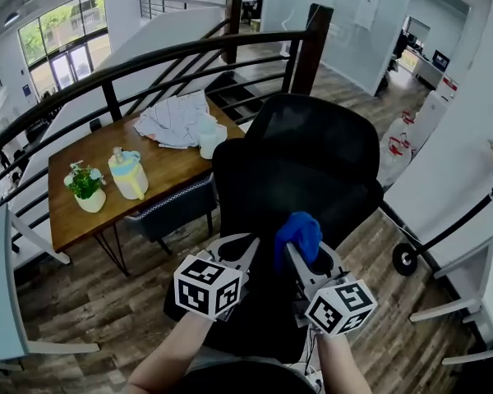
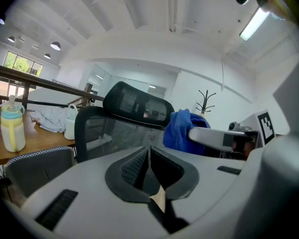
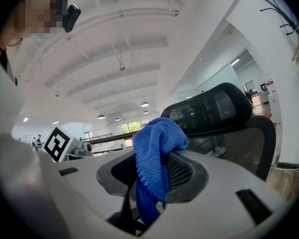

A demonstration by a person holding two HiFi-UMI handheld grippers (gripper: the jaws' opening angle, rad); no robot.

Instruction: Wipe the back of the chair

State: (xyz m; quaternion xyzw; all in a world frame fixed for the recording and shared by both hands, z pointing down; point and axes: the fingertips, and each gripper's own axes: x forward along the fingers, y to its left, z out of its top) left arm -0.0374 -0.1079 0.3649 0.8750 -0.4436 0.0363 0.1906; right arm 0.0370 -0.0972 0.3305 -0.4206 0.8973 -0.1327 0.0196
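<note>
Blue cloth (image 1: 298, 230) clamped in the right gripper (image 1: 301, 254), held ready to wipe the black mesh chair back (image 1: 312, 158) at twelve o'clock. The left gripper (image 1: 248, 245), at its nine o'clock, is closed and empty.

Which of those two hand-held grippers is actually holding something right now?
The right gripper: its fingers are clamped on a blue cloth. The left gripper has its fingers shut together with nothing between them.
</note>
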